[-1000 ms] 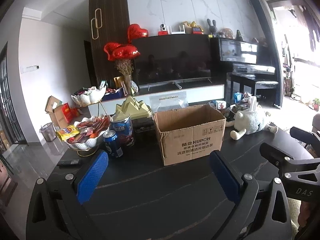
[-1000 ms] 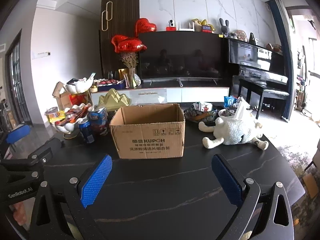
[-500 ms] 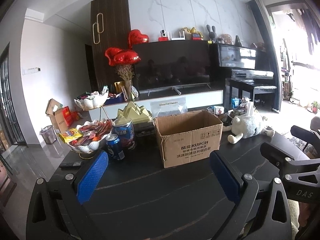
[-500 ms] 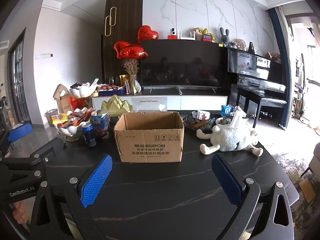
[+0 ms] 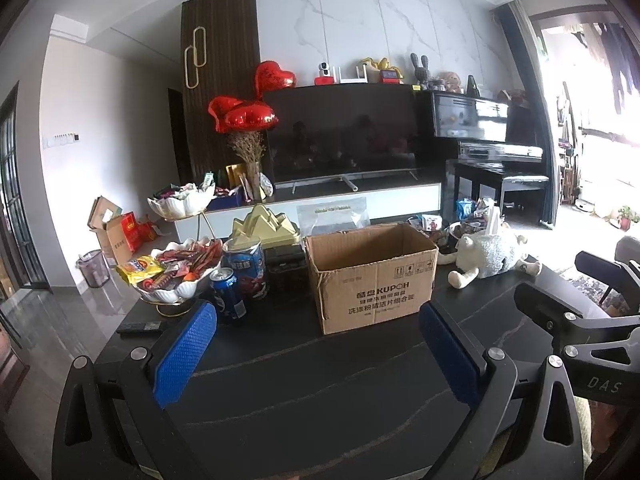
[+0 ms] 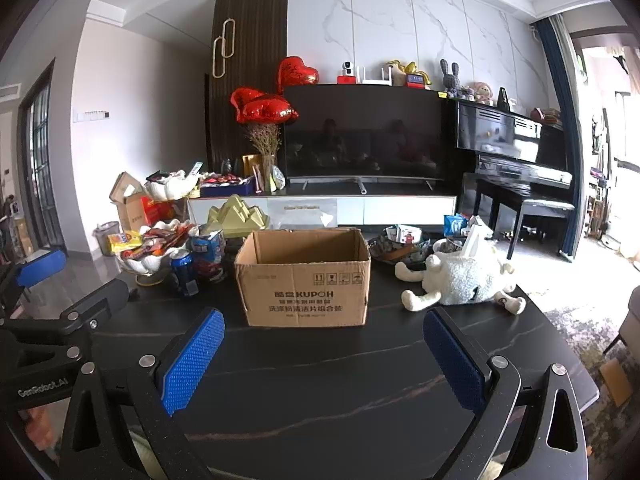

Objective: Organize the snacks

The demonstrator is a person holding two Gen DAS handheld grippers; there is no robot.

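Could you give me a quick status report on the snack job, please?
Left gripper and right gripper open, empty. Cardboard box open; snack bowl full. Nothing in the way.

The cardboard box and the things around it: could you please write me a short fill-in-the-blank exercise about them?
1. The cardboard box stands on the dark table with its top ____.
2. The blue drink can stands to the ____ of the box in the right wrist view.
3. The white plush toy lies on the box's ____ side.
4. The left gripper and the right gripper both hold ____.

Missing words: open; left; right; nothing
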